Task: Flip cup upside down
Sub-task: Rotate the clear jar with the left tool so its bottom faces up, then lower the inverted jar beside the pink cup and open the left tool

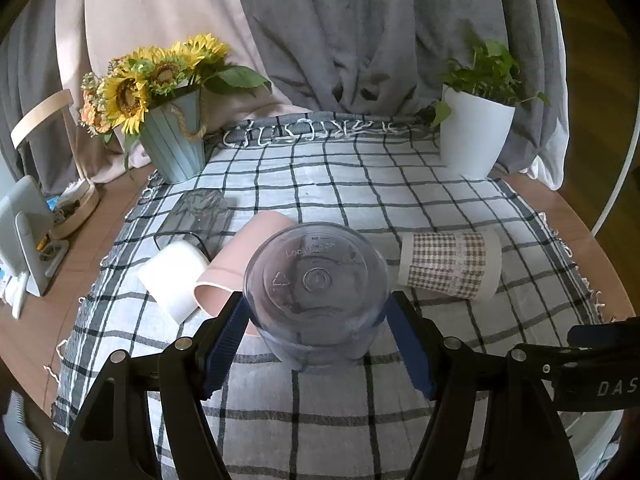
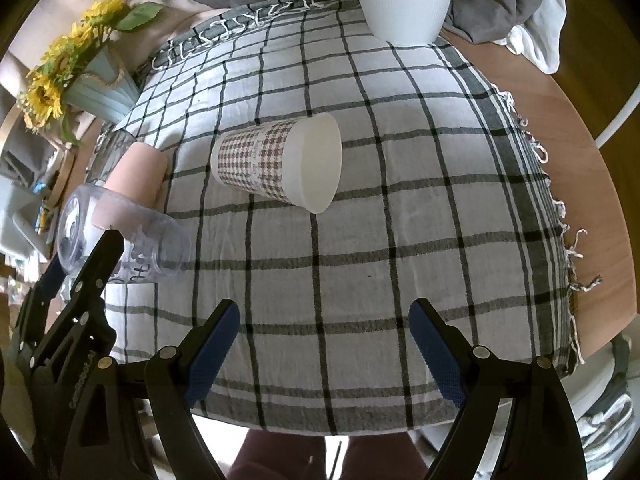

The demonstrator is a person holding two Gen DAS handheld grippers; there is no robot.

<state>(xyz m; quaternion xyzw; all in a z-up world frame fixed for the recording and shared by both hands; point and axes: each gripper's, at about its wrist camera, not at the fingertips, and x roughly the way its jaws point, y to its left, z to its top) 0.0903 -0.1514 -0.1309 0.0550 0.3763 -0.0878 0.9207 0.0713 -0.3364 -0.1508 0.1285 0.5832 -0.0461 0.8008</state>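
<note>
My left gripper (image 1: 316, 316) is shut on a clear plastic cup (image 1: 316, 280), its blue pads against both sides; the cup's base faces the camera and it is tilted. It also shows in the right wrist view (image 2: 120, 240), held by the left gripper (image 2: 86, 256) at the far left. My right gripper (image 2: 324, 340) is open and empty above the checked cloth (image 2: 360, 248). A houndstooth paper cup (image 1: 450, 264) (image 2: 280, 164) lies on its side. A pink cup (image 1: 244, 260) (image 2: 138, 178) and a white cup (image 1: 174, 276) also lie on their sides.
A sunflower pot (image 1: 172, 136) stands at the back left and a white plant pot (image 1: 476, 136) at the back right. A clear glass (image 1: 200, 214) lies behind the white cup. Clutter sits on the wooden table (image 1: 32, 320) to the left.
</note>
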